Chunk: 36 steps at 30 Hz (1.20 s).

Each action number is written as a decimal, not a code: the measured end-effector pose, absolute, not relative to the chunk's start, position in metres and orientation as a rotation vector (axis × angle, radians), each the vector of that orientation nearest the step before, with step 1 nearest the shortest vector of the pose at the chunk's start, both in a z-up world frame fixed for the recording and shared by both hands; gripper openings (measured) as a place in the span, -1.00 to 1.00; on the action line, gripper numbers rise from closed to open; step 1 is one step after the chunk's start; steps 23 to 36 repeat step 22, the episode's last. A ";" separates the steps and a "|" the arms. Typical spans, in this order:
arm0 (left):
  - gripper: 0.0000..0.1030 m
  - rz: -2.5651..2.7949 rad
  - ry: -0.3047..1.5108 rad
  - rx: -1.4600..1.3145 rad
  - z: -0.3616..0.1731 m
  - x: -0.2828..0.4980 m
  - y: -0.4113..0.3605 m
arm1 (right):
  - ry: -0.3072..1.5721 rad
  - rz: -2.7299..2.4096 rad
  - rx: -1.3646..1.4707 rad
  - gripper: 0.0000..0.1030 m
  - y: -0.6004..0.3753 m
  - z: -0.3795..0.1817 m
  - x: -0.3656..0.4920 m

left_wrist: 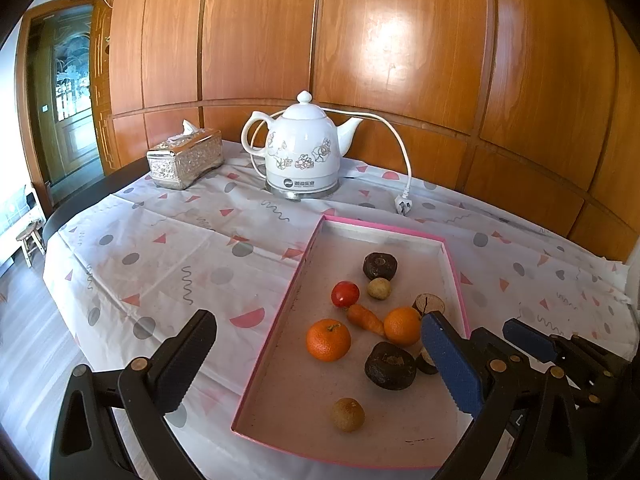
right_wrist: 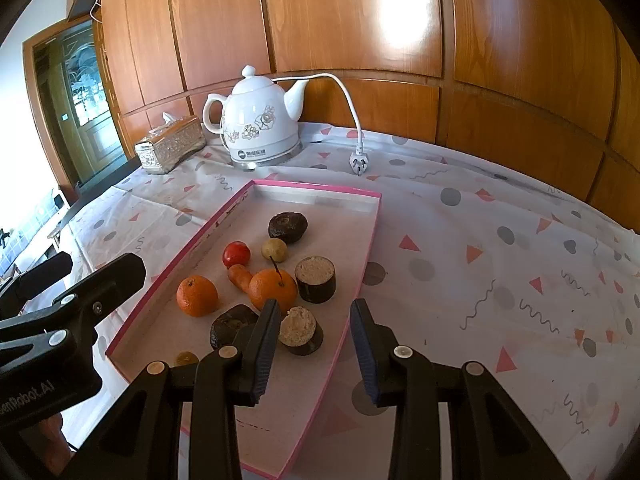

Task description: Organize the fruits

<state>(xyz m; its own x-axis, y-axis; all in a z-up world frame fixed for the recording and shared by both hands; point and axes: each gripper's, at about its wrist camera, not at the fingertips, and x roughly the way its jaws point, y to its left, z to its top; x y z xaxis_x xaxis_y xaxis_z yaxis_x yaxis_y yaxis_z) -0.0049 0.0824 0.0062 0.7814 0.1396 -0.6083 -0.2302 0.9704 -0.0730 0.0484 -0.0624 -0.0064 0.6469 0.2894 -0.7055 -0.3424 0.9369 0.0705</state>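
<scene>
A pink-rimmed shallow tray (left_wrist: pixel 316 240) (right_wrist: pixel 376 216) lies on the patterned tablecloth. It holds two oranges (left_wrist: pixel 328 339) (right_wrist: pixel 273 288), a red tomato (left_wrist: pixel 345 293) (right_wrist: pixel 236 254), a small carrot (left_wrist: pixel 364 319) (right_wrist: pixel 239 277), dark round fruits (left_wrist: pixel 380 265) (right_wrist: pixel 287 227), small tan fruits (left_wrist: pixel 347 414) (right_wrist: pixel 274 249) and dark cut cylinders (right_wrist: pixel 315 284). My left gripper (left_wrist: pixel 320 364) is open, with the tray's near left part between its jaws. My right gripper (right_wrist: pixel 316 348) is open above the tray's near right corner, empty. It also shows in the left wrist view (left_wrist: pixel 488 340).
A white floral electric kettle (left_wrist: pixel 302 148) (right_wrist: pixel 260 124) stands at the back with its cord and plug (left_wrist: pixel 403 204) (right_wrist: pixel 359 163) on the cloth. A silver tissue box (left_wrist: pixel 185 158) (right_wrist: pixel 168 145) sits to its left. Wood panelling rises behind; the table edge drops off at the left.
</scene>
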 end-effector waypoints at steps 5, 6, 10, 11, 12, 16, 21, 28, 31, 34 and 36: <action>0.99 0.197 0.647 -0.148 0.007 -0.005 0.083 | 0.786 0.359 -0.074 -0.29 -0.063 -0.006 0.048; 0.99 0.196 0.646 -0.149 0.007 -0.006 0.083 | 0.786 0.359 -0.074 -0.29 -0.063 -0.006 0.048; 0.99 0.190 0.641 -0.150 0.008 -0.006 0.083 | 0.788 0.360 -0.075 -0.29 -0.063 -0.006 0.048; 0.99 0.186 0.640 -0.154 0.008 -0.006 0.082 | 0.788 0.360 -0.076 -0.29 -0.063 -0.006 0.048; 0.99 0.183 0.640 -0.159 0.008 -0.006 0.083 | 0.788 0.360 -0.076 -0.29 -0.064 -0.006 0.048; 0.98 0.180 0.637 -0.151 0.007 -0.006 0.080 | 0.795 0.356 -0.065 -0.29 -0.067 -0.008 0.049; 0.95 0.165 0.635 -0.140 0.007 -0.005 0.077 | 0.794 0.338 -0.055 -0.29 -0.077 -0.009 0.051; 0.97 0.157 0.643 -0.143 0.006 -0.004 0.076 | 0.795 0.330 -0.049 -0.29 -0.081 -0.009 0.052; 0.97 0.157 0.643 -0.143 0.006 -0.004 0.076 | 0.795 0.330 -0.049 -0.29 -0.081 -0.009 0.052; 0.97 0.157 0.643 -0.143 0.006 -0.004 0.076 | 0.795 0.330 -0.049 -0.29 -0.081 -0.009 0.052; 0.97 0.157 0.643 -0.143 0.006 -0.004 0.076 | 0.795 0.330 -0.049 -0.29 -0.081 -0.009 0.052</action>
